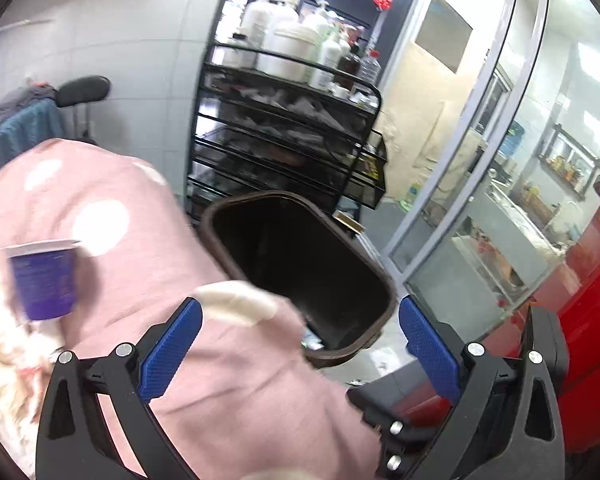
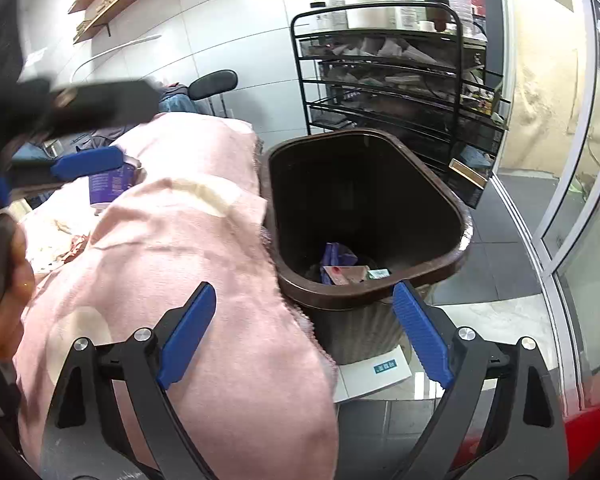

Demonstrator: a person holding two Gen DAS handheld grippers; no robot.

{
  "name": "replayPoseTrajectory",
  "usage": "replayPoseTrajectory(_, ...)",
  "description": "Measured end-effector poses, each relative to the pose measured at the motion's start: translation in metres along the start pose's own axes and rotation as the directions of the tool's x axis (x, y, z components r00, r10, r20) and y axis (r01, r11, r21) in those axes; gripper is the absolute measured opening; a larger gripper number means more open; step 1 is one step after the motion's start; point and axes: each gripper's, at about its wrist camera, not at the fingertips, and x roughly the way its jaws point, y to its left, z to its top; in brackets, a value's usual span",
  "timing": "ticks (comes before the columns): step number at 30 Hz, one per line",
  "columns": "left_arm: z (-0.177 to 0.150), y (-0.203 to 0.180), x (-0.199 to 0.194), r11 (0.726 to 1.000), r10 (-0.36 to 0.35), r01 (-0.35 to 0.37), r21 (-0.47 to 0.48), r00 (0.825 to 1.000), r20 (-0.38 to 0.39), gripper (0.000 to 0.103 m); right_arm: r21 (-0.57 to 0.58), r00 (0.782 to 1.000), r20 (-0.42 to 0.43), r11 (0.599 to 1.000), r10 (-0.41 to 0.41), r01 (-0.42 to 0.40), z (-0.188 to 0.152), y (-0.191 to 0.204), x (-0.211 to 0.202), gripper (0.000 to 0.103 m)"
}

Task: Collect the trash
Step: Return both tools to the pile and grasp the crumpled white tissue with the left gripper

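Spread wide, empty: left gripper (image 1: 300, 340), right gripper (image 2: 304, 336). Purple cup (image 1: 44, 280) upright on pink cloth (image 1: 228, 380), apart from both. Wrappers (image 2: 346, 270) inside brown bin (image 2: 456, 204) visible from right wrist only.

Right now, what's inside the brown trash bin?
At the bottom of the brown trash bin lie a crumpled purple wrapper and some reddish and green packaging. The near rim hides the rest.
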Motion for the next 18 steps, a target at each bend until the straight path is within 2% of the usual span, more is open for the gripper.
replayPoseTrajectory(2,-0.007,0.003,-0.012,0.999,0.046,-0.047,0.015,0.999,0.022,0.098,-0.012,1.000,0.003,1.000,0.006,-0.006,0.001,0.007,0.001,0.092)
replayPoseTrajectory(4,-0.013,0.010,-0.022,0.998,0.062,-0.062,0.012,0.997,0.036,0.098,-0.022,1.000,0.007,1.000,0.016,-0.016,0.004,0.013,0.001,0.094)
replayPoseTrajectory(7,-0.023,0.024,-0.037,0.997,0.080,-0.079,-0.014,0.996,0.043,0.098,-0.037,0.999,0.007,0.998,0.043,-0.042,0.008,0.023,0.003,0.094)
replayPoseTrajectory(11,-0.043,0.046,-0.062,0.988,0.139,-0.135,-0.071,0.989,0.053,0.098,-0.063,0.996,-0.004,0.994,0.085,-0.086,0.014,0.040,0.007,0.094)
replayPoseTrajectory(13,-0.051,0.056,-0.075,0.981,0.175,-0.171,-0.087,0.983,0.051,0.098,-0.082,0.994,-0.011,0.991,0.108,-0.109,0.018,0.052,0.010,0.095)
replayPoseTrajectory(18,-0.074,0.087,-0.106,0.943,0.297,-0.287,-0.167,0.954,0.037,0.098,-0.141,0.988,-0.027,0.978,0.149,-0.152,0.023,0.082,0.016,0.095)
